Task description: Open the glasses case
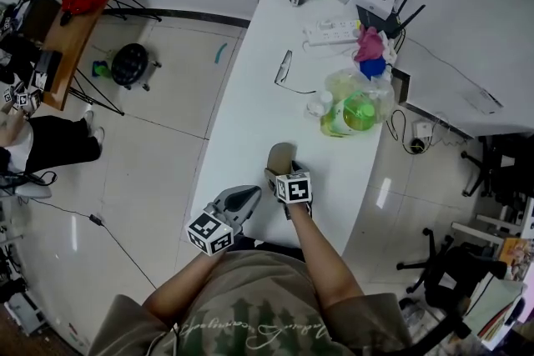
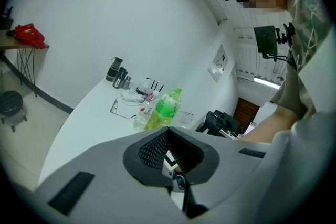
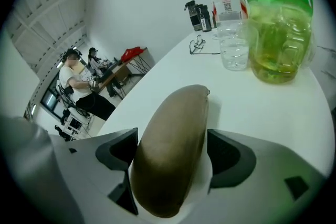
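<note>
Glasses case, shut, lies between parted jaws of right hand-held gripper.

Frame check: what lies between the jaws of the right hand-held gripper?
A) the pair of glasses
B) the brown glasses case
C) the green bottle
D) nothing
B: in the right gripper view the brown glasses case lies on the white table between the wide-apart jaws of the right hand-held gripper. The green bottle and the pair of glasses sit farther along the table.

glasses case: matt, leathery | table: smooth white | bottle: glossy plastic
</note>
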Demonstrator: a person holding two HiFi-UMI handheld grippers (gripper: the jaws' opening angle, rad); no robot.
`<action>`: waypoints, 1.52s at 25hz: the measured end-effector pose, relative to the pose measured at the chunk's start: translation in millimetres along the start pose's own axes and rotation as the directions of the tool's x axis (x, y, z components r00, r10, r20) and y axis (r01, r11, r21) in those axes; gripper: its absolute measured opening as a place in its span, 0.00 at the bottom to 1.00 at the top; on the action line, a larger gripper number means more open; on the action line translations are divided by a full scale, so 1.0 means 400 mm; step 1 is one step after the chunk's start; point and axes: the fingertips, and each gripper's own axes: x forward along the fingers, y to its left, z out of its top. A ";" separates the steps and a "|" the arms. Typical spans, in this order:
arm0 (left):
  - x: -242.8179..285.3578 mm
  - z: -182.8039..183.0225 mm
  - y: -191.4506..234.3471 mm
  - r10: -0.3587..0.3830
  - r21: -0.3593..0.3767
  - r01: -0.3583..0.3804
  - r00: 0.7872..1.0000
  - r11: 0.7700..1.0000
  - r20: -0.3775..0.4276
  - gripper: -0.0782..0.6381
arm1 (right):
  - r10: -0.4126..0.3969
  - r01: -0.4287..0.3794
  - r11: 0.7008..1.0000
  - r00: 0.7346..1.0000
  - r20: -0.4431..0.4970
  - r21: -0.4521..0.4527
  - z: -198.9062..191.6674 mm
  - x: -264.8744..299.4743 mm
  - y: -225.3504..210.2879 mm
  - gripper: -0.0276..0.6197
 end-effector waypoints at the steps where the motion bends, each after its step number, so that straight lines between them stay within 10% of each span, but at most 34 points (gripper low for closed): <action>1: -0.002 -0.001 0.003 0.002 -0.002 -0.002 1.000 1.000 0.000 0.11 | 0.003 -0.003 1.000 1.000 -0.004 0.003 -0.001 0.005 0.002 0.65; 9: -0.034 -0.018 0.020 0.027 -0.016 -0.027 1.000 0.999 -0.001 0.11 | -0.005 0.005 0.999 1.000 -0.002 0.042 -0.005 0.011 0.003 0.65; 17: -0.056 -0.015 0.022 0.045 -0.043 -0.045 0.999 0.998 0.008 0.11 | 0.164 -0.171 0.984 0.977 0.136 0.040 0.012 -0.069 -0.003 0.64; 25: -0.040 0.065 -0.032 -0.030 -0.066 0.033 0.999 0.997 0.042 0.11 | 0.401 -0.433 0.901 0.820 0.408 -0.014 0.129 -0.372 0.117 0.64; 32: -0.029 0.147 -0.194 -0.263 -0.078 0.268 0.962 0.960 0.078 0.11 | 0.489 -0.634 0.773 0.605 0.628 0.009 0.180 -0.624 0.175 0.64; 38: -0.007 0.159 -0.275 -0.351 -0.022 0.351 0.936 0.936 0.013 0.19 | 0.503 -0.600 0.794 0.561 0.658 -0.095 0.189 -0.715 0.203 0.64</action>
